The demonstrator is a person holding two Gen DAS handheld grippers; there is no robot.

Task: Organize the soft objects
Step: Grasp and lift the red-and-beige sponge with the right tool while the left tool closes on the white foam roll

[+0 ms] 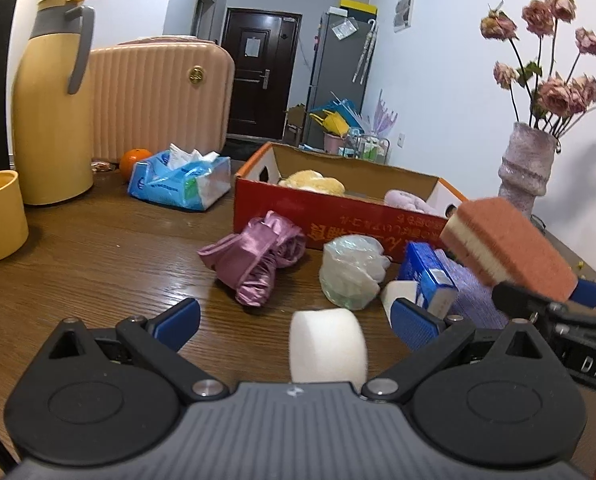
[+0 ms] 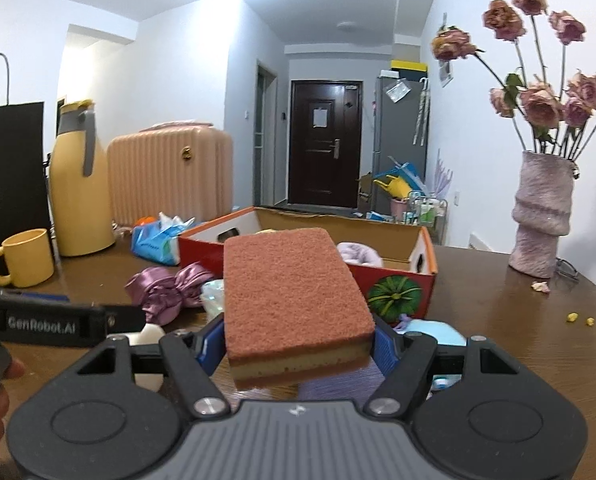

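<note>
The open red cardboard box (image 1: 337, 216) holds a yellow plush (image 1: 311, 180) and lilac plush (image 1: 405, 200). The right gripper (image 2: 298, 350) has its jaws gripping a rust-topped rectangular sponge (image 2: 294, 292); the left gripper (image 1: 294, 320) has its jaws open around a white foam cylinder (image 1: 327, 344).

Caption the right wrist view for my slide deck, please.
Right gripper holds a sponge above the table, facing the red box.

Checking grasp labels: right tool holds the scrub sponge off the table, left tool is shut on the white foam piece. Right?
Not quite. The left tool is open: in the left wrist view its blue pads stand well apart from the white foam piece, which lies untouched between them. The rest holds: the right tool grips the scrub sponge off the table.
</note>
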